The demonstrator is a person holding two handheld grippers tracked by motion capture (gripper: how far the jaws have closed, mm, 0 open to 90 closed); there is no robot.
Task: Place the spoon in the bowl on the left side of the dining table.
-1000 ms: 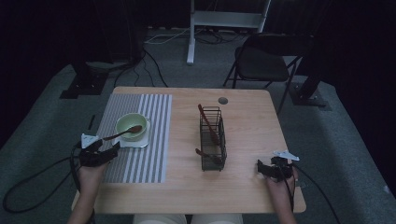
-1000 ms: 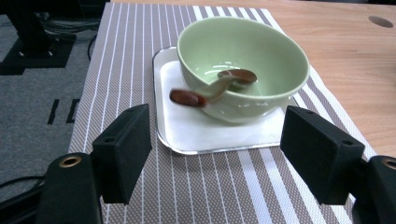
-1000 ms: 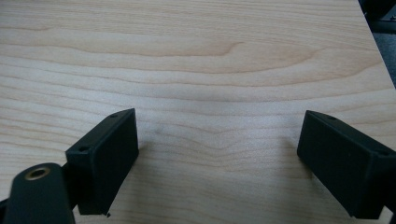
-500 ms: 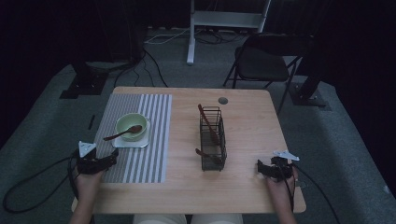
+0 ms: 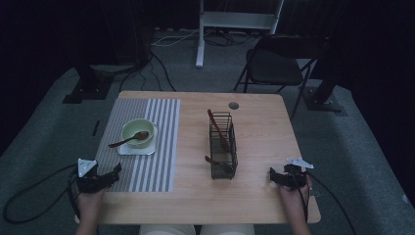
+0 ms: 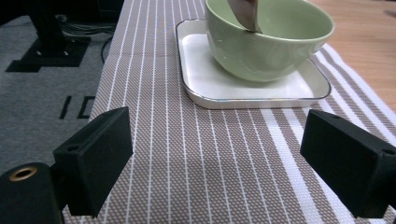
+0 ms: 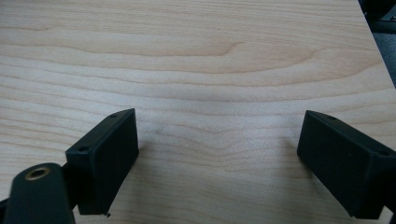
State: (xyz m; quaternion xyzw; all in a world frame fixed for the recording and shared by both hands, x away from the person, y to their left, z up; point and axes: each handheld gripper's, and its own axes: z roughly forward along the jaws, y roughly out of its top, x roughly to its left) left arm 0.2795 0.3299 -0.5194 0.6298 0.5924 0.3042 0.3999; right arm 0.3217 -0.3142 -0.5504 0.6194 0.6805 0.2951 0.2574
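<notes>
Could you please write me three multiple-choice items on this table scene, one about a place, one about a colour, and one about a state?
1. Where does the bowl stand?
A. On a white square plate on the striped mat
B. Inside the wire basket
C. On the bare wood by the right gripper

2. What colour is the bowl?
A. Red
B. Pale green
C. Black

3. How do the jaws of the left gripper stand?
A. Shut on the spoon
B. Shut on the plate's rim
C. Open, holding nothing

Answers:
1. A, since the left gripper view shows the bowl sitting on the plate, which lies on the mat.
2. B, as both the high view and the left gripper view show it pale green.
3. C, because the left gripper view shows its two jaws wide apart over the mat with nothing between them.
</notes>
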